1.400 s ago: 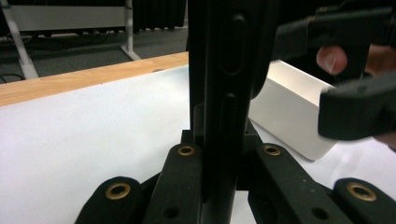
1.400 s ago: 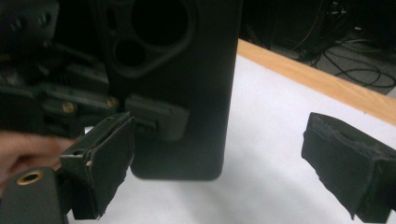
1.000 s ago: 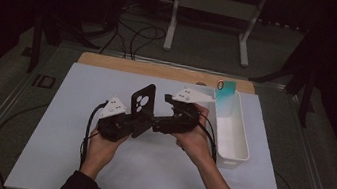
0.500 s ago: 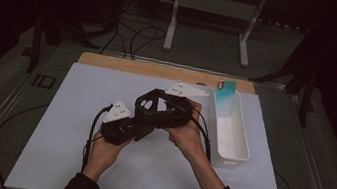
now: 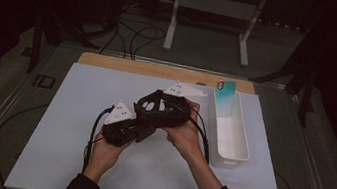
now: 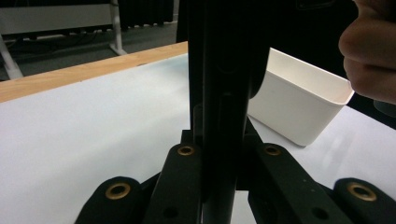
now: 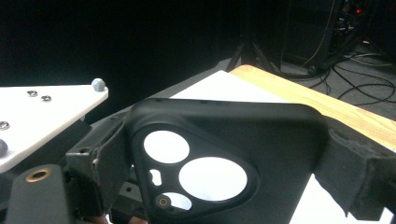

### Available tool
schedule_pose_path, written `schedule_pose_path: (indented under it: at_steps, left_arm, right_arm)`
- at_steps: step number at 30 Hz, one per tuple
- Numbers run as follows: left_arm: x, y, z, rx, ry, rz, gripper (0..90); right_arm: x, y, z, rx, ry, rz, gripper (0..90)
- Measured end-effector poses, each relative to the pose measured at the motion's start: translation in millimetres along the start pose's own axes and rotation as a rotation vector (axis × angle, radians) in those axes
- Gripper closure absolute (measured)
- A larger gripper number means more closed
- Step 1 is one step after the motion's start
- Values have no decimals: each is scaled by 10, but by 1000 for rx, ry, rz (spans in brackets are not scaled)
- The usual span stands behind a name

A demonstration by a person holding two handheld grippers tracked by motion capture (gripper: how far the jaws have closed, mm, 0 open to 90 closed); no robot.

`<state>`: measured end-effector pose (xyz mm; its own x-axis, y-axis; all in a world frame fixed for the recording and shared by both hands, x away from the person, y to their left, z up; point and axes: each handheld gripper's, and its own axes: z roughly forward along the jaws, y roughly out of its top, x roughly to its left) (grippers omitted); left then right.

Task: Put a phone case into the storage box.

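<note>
Nearest the person, the left gripper (image 5: 123, 127) is clamped on the lower edge of a matte black soft phone case (image 5: 158, 109) with a rounded-triangle camera opening; in the left gripper view the case (image 6: 224, 93) stands edge-on between the two jaws, which press on its thin wall. The right gripper (image 5: 174, 108) meets the case from the other side, and in the right gripper view its two jaws flank the case's (image 7: 224, 154) two side edges and pinch it. There the case shows three round cut-outs and a small slot, with the white table seen through them. The case is held in the air above the middle of the white table sheet (image 5: 70, 161), which is bare to the left and toward the person. Just to the right stands a long white plastic bin (image 5: 231, 134), and beyond lies the wooden table edge (image 5: 125, 65).
</note>
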<state>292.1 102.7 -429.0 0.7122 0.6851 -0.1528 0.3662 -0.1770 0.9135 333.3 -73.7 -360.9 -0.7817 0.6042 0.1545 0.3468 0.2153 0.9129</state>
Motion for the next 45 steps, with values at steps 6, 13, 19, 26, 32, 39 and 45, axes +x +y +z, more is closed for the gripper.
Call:
schedule_pose_path:
  at_steps: [6, 13, 19, 26, 32, 39, 45]
  left_arm:
    - [0, -4, 9, 4, 7, -1, 846]
    - [13, -5, 6, 10, 30, -3, 658]
    - [36, -37, -5, 11, 88, -21, 319]
    - [59, -68, -52, 9, 161, -7, 66]
    - [76, -104, -126, 13, 191, 20, 2]
    - [93, -158, -222, -8, 220, 53, 0]
    - [116, -216, -309, -17, 235, 65, 0]
  right_arm:
    - [16, 1, -3, -1, -14, -18, 135]
    - [26, 0, -8, 10, -25, -38, 137]
    - [7, -2, -12, 11, -29, -33, 137]
    - [5, -3, -17, 11, -35, -32, 137]
    - [-6, -2, -28, 12, -36, -36, 137]
    - [-28, 0, -39, 14, -47, -44, 137]
    - [-70, 4, -46, 13, -59, -39, 137]
